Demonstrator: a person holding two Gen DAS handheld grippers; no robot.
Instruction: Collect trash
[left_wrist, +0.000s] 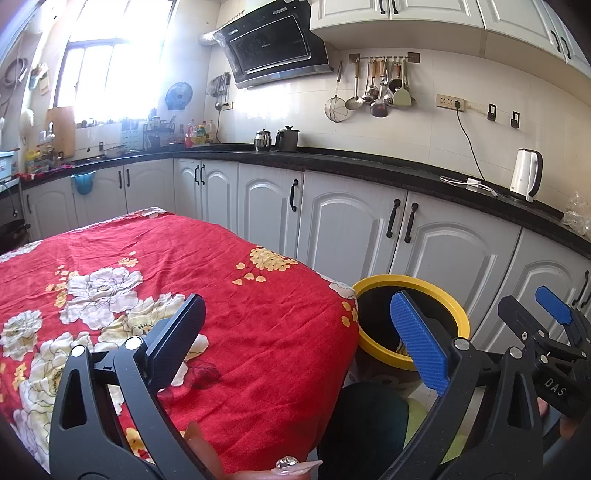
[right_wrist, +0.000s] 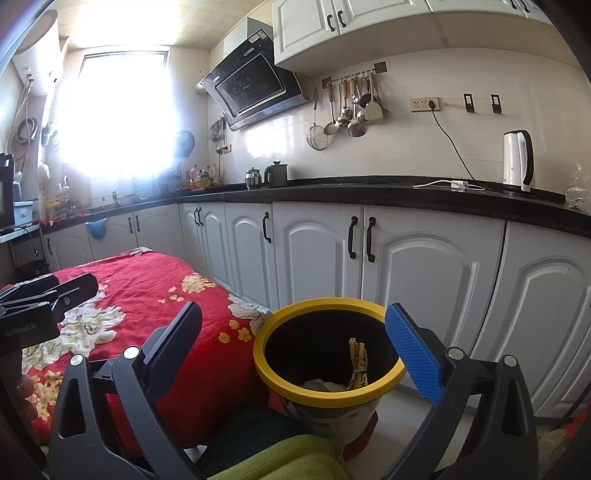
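Note:
A yellow-rimmed bin (right_wrist: 328, 397) stands on the floor beside the table's right end; it also shows in the left wrist view (left_wrist: 373, 349). Inside it lie a yellow wrapper (right_wrist: 357, 363) and some paper scraps (right_wrist: 321, 386). My right gripper (right_wrist: 295, 350) is open and empty, hovering just above and in front of the bin. My left gripper (left_wrist: 295, 343) is open and empty over the table's right end. The right gripper (left_wrist: 532, 310) also shows at the right edge of the left wrist view, and the left gripper's body (right_wrist: 44, 295) at the left of the right wrist view.
The table wears a red floral cloth (left_wrist: 155, 280). White cabinets (right_wrist: 424, 266) under a black countertop (right_wrist: 369, 190) run behind the bin. A white kettle (right_wrist: 517, 160) stands on the counter. A dark and green cushion (right_wrist: 266, 450) lies below the grippers.

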